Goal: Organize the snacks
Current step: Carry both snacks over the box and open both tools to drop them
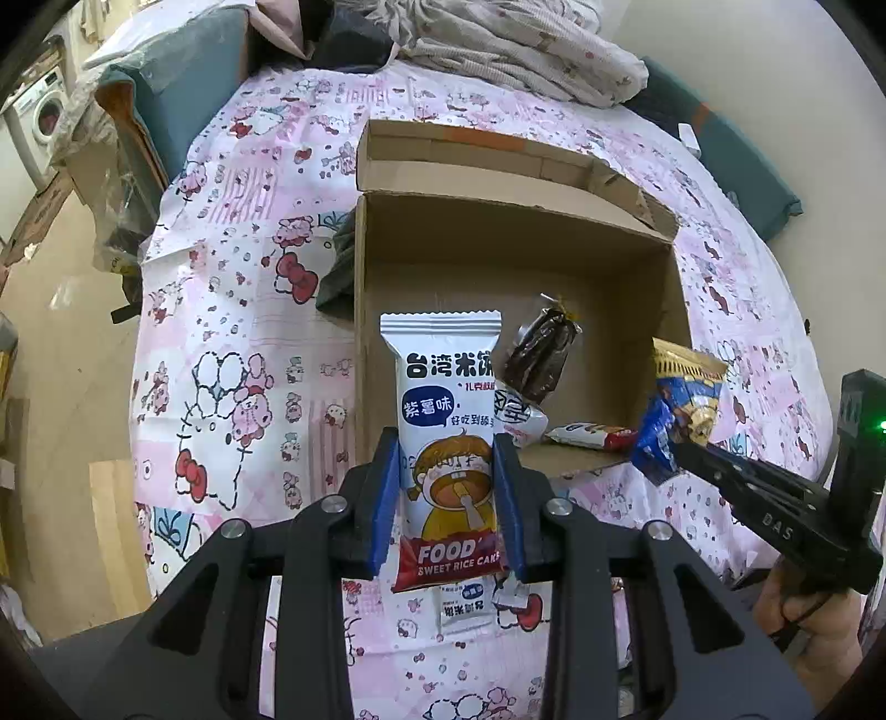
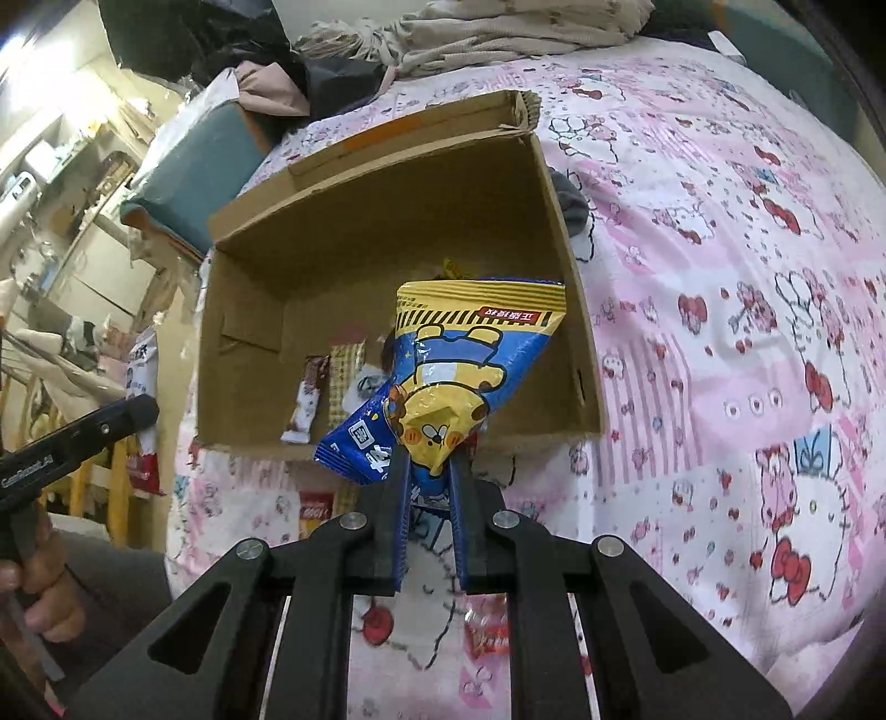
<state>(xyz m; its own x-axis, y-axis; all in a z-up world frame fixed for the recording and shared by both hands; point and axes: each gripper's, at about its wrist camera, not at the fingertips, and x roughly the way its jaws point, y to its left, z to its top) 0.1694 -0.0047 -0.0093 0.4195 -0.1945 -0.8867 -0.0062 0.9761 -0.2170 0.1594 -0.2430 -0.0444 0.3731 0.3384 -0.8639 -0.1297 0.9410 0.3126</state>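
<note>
My left gripper (image 1: pixel 446 443) is shut on a white sweet rice cake packet (image 1: pixel 443 376), held upright in front of the open cardboard box (image 1: pixel 498 243). A dark brown wrapped snack (image 1: pixel 540 354), a white wrapped one (image 1: pixel 520 421) and a red-and-white bar (image 1: pixel 592 435) lie in the box. My right gripper (image 2: pixel 429 462) is shut on the corner of a blue-and-yellow bear packet (image 2: pixel 459 354) that hangs over the near edge of the box (image 2: pixel 354 232). Two small bars (image 2: pixel 307 404) lie inside. The left wrist view shows the right gripper (image 1: pixel 678 448) at the box's near right corner.
The box sits on a pink cartoon bedsheet (image 1: pixel 249 332). Loose snacks lie on the sheet under the grippers (image 1: pixel 465 603) (image 2: pixel 490 637). A dark cloth (image 1: pixel 340 271) touches the box's left wall. Crumpled bedding (image 1: pixel 515 50) lies beyond the box, and the floor (image 1: pixel 55 332) drops away at the left.
</note>
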